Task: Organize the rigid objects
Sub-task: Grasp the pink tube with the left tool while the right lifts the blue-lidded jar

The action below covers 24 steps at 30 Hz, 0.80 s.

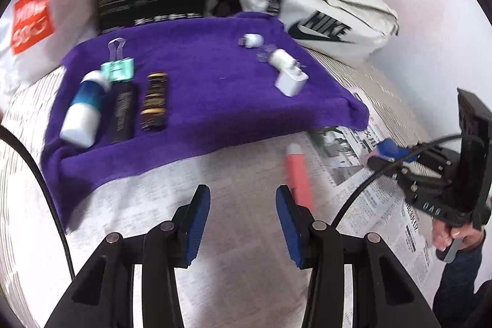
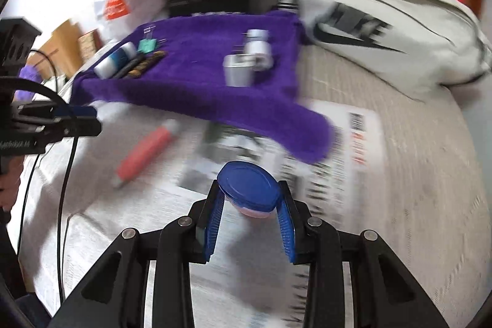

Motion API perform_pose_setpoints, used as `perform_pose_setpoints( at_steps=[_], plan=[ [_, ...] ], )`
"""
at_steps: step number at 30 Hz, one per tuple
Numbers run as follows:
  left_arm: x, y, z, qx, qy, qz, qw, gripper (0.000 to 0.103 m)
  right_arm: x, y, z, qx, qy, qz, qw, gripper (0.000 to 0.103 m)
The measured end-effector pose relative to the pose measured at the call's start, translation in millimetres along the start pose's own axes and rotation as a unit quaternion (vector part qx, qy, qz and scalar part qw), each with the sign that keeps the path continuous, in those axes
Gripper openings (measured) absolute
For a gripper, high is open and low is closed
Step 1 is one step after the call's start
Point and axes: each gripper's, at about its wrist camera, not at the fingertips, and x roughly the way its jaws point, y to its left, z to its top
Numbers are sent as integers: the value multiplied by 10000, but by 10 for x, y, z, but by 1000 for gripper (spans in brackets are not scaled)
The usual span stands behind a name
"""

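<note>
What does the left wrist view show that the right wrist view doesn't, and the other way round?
Only the left wrist view: the left gripper open over newspaper, and the hand holding the right gripper. Only the right wrist view: the right gripper shut on a blue-lidded jar, seen close. Both: the purple towel with its row of items, the white charger, the red tube and the Nike bag.

Towel (image 1: 200, 88) on newspaper (image 1: 215, 205), bottle (image 1: 83, 109) at its left, charger (image 1: 290, 80) right, bag (image 1: 323, 5) behind, tube (image 1: 298, 177) in front.
</note>
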Motion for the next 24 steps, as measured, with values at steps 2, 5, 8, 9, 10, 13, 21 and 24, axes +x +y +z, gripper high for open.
perform_pose_setpoints(
  at_steps=[2,5,8,9,10,13,21,24],
  plan=[
    [56,-91,31,64,52,-4,10000,42,-29,-128,-32,153,-9,-96,9998,34],
    [115,-239,65,198,116,-116,9997,42,-81,-303,-105,365,-15,-193,9991,34],
    [197,-386,103,329,218,-79,9992,42,-118,-443,-174,532,-3,-263,9982,34],
    [241,-445,118,379,274,-73,9989,42,-132,-471,-192,568,-9,-275,9980,34],
    [269,-478,122,407,316,-70,9986,42,-150,-506,-211,609,-22,-286,9977,34],
    [389,-553,109,491,466,33,9977,42,-191,-572,-235,704,-71,-276,9971,34],
    [378,-468,76,564,425,211,9973,17,-190,-604,-224,778,-114,-202,9967,34],
    [404,-510,89,661,410,322,9964,17,-167,-563,-208,730,-110,-162,9971,34]
  ],
)
